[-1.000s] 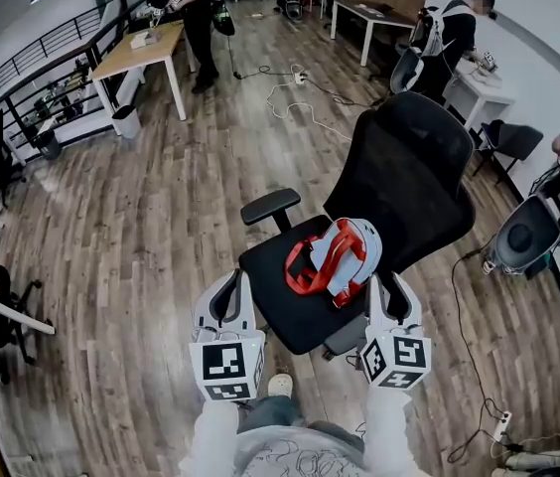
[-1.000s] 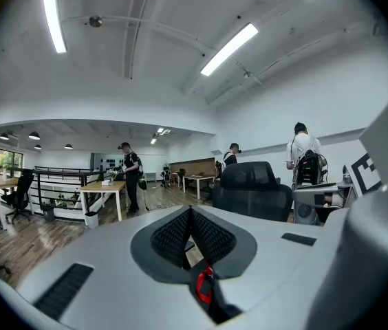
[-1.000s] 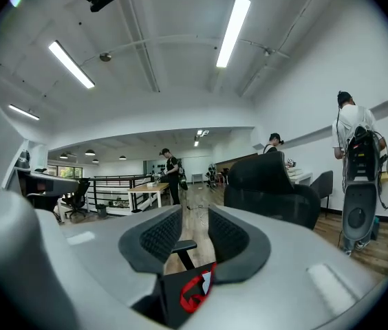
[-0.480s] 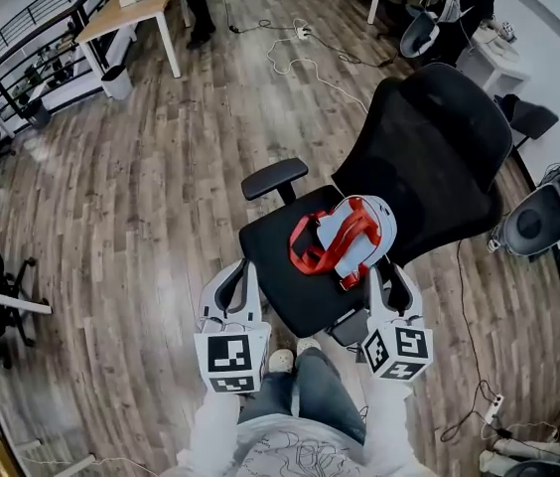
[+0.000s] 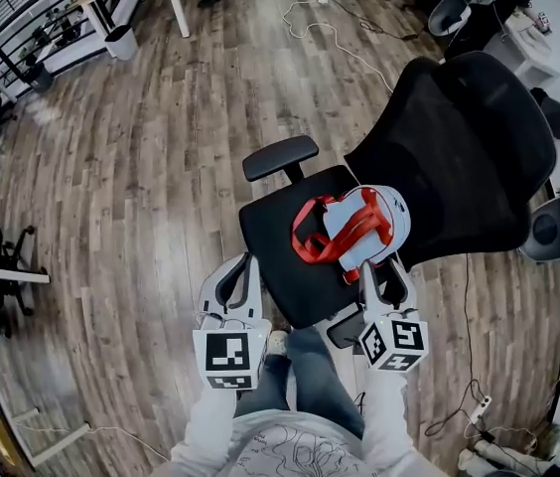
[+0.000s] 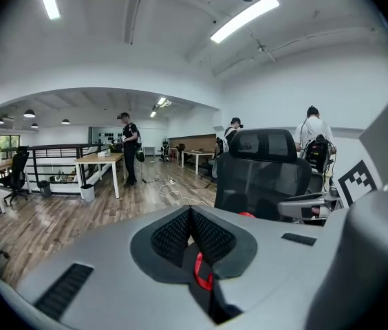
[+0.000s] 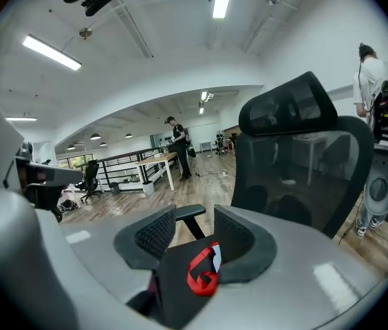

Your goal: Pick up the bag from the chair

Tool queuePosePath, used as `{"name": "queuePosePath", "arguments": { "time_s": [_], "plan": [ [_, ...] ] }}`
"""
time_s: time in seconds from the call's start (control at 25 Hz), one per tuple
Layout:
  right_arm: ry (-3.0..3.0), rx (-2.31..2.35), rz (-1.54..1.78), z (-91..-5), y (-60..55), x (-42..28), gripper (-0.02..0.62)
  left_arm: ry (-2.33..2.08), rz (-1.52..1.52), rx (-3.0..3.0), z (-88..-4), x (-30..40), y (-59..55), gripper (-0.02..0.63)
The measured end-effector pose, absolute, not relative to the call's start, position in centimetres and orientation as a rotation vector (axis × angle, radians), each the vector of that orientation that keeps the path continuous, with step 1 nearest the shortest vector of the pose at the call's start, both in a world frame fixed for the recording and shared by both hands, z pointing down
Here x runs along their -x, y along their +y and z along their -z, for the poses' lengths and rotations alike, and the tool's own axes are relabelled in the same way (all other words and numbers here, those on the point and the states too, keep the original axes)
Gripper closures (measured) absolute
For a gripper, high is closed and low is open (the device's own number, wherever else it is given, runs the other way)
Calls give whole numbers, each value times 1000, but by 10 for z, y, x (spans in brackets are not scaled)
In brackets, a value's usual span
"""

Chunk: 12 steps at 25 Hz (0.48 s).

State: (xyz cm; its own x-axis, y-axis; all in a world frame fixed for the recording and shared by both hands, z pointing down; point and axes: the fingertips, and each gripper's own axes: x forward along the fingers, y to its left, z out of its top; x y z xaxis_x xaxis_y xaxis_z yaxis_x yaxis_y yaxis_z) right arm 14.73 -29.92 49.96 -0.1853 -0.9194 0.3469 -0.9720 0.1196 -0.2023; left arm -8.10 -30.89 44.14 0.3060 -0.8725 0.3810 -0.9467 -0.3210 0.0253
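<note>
A light blue bag (image 5: 359,225) with red straps (image 5: 310,241) lies on the seat of a black office chair (image 5: 290,266), against its mesh back (image 5: 469,157). My right gripper (image 5: 380,269) hovers at the seat's near right edge, just short of the bag, jaws open. In the right gripper view the red strap (image 7: 201,270) and the seat show through the gap of the right gripper (image 7: 194,218). My left gripper (image 5: 237,266) is off the seat's near left corner, apart from the bag. In the left gripper view the left gripper (image 6: 190,212) has its pads meeting, empty.
The chair's left armrest (image 5: 280,157) juts out toward the wooden floor. Cables (image 5: 345,43) trail across the floor beyond the chair. A white bin (image 5: 121,41) stands by a desk at the top left. Another grey chair (image 5: 548,229) is at the right edge. The person's jeans (image 5: 310,376) are right in front of the seat.
The person has stepped closer, so the chair and bag sit nearer and lower in view. Both grippers have come up to the seat's near edge; the right one is now beside the bag.
</note>
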Motion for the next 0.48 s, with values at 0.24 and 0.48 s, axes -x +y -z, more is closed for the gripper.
{"name": "queuePosePath", "arguments": {
  "time_s": [0.24,0.48],
  "plan": [
    [-2247,-1828,-659,-554,-329,-159,405,-1651,-474,-2304,-478,67,-327,600],
    [-2187,-1795,-753,-609,-344,-171,405,-1624,-540,-2239,-517,58,-335,600]
  ]
}}
